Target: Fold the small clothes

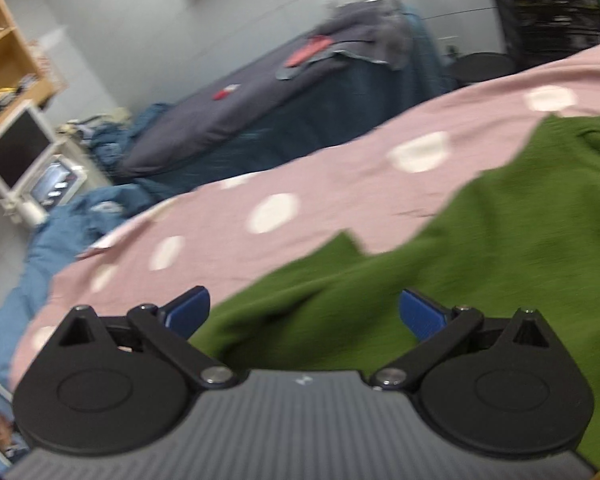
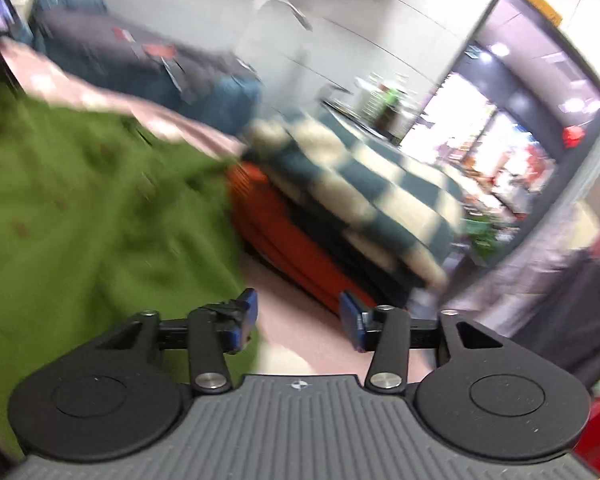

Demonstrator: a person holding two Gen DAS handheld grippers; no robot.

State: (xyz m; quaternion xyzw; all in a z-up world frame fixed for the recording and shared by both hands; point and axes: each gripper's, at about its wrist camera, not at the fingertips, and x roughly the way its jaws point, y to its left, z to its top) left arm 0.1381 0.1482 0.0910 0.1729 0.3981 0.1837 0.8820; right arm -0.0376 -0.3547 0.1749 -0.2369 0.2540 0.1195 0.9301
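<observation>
A green knitted garment (image 1: 480, 248) lies spread on a pink bedsheet with white dots (image 1: 300, 184), its ragged edge running slantwise across the sheet in the left wrist view. In the right wrist view the same green garment (image 2: 80, 200) fills the left half, rumpled and blurred.

The left gripper (image 1: 305, 314) hovers over the near part of the garment with its jaws wide apart; the blue pads (image 1: 420, 314) press on nothing. The right gripper (image 2: 298, 318) is at the garment's right edge, its jaws also apart with nothing between them, only pink sheet showing in the gap.

Just beside the garment's right edge sits a stack of folded clothes: a teal-and-cream striped piece (image 2: 364, 200) on top of an orange-red one (image 2: 284, 236).

Beyond the sheet stands a second bed with dark grey and blue bedding (image 1: 260, 112), and a wooden shelf (image 1: 4, 48) rises at the far left.
</observation>
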